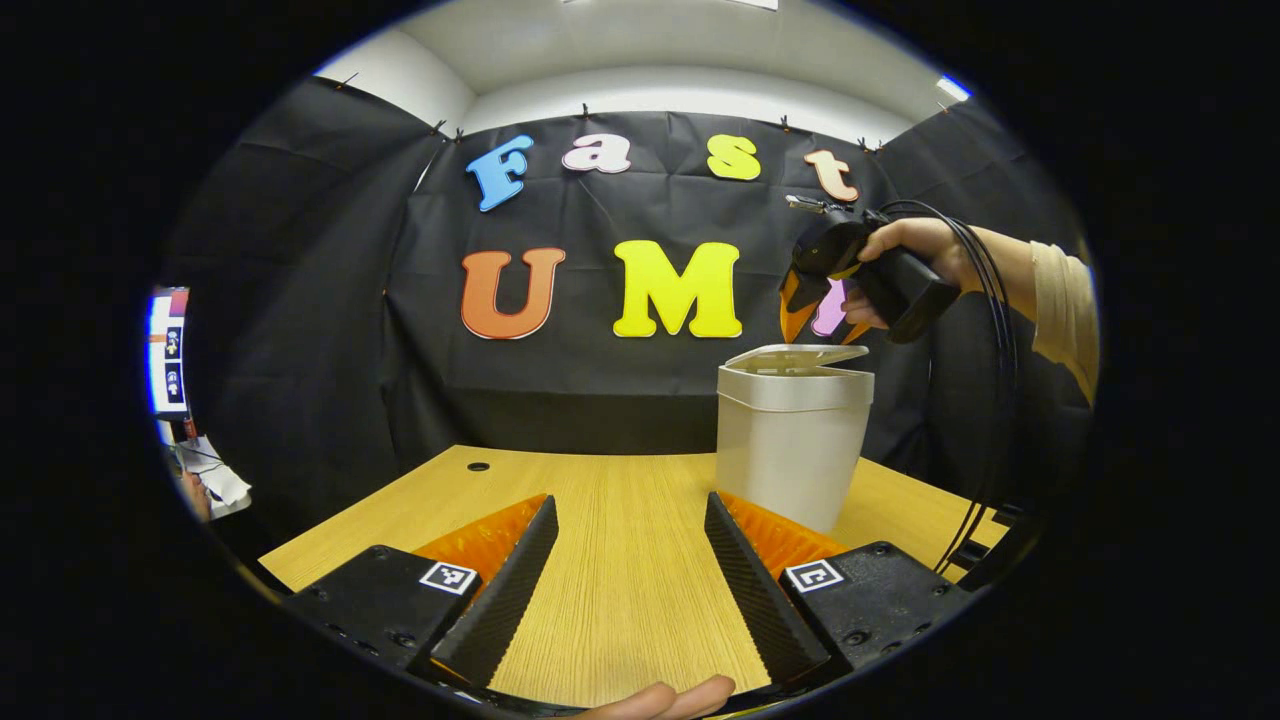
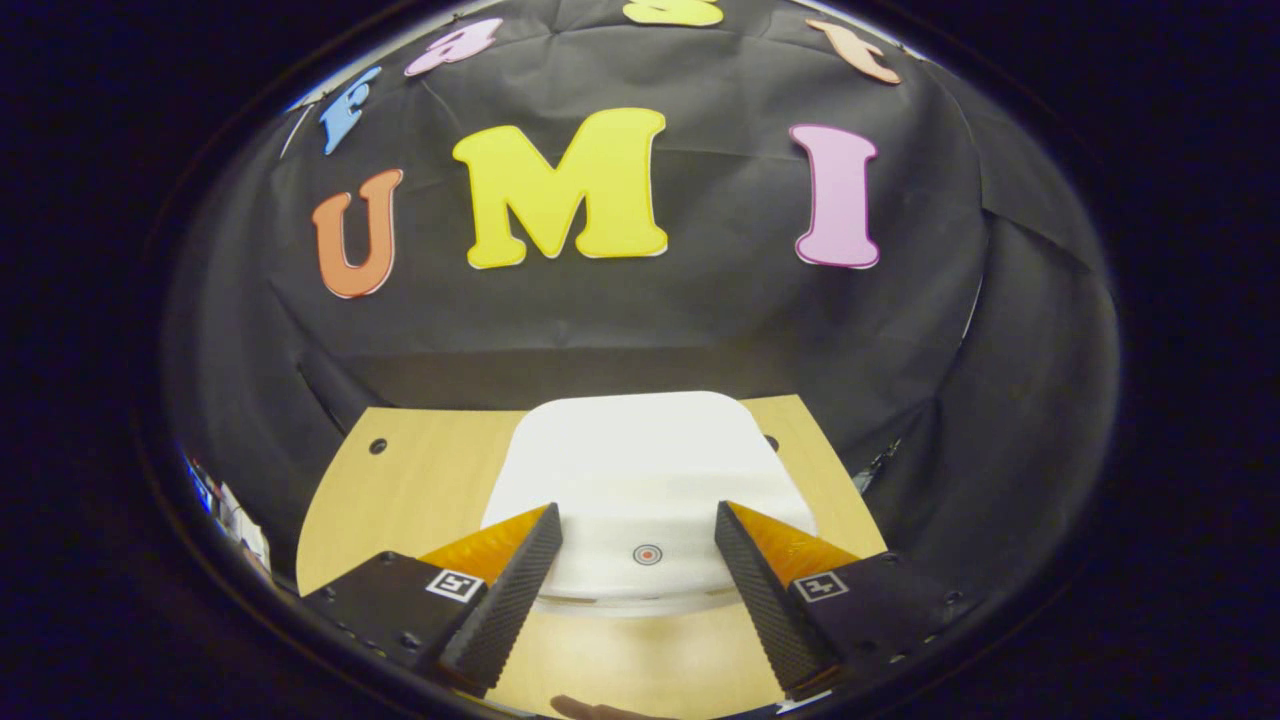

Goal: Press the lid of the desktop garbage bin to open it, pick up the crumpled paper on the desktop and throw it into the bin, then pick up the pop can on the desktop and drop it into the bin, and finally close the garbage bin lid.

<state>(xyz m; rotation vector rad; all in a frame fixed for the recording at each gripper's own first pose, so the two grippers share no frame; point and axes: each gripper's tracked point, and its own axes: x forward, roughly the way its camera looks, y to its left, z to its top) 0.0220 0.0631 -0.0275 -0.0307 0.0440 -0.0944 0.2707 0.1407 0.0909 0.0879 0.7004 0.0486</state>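
White plastic, the garbage bin (image 1: 792, 440) stands on the wooden desktop (image 1: 620, 520) toward the far right, its lid (image 1: 797, 355) slightly tilted up at one edge rather than sitting flat. The right gripper (image 1: 812, 322) hangs directly above that lid, fingers pointing down, a hand (image 1: 915, 255) around its handle. From its own view the lid (image 2: 640, 470) lies just below and ahead of the right gripper (image 2: 637, 580), whose fingers stand wide apart with nothing between them; a small round mark (image 2: 647, 553) on the lid sits between the fingertips. The left gripper (image 1: 628, 590) rests low over the near desktop, fingers spread wide and empty, well apart from the bin. The right hand is clearly nearer, so my guess is that a straight downward press falls to it.
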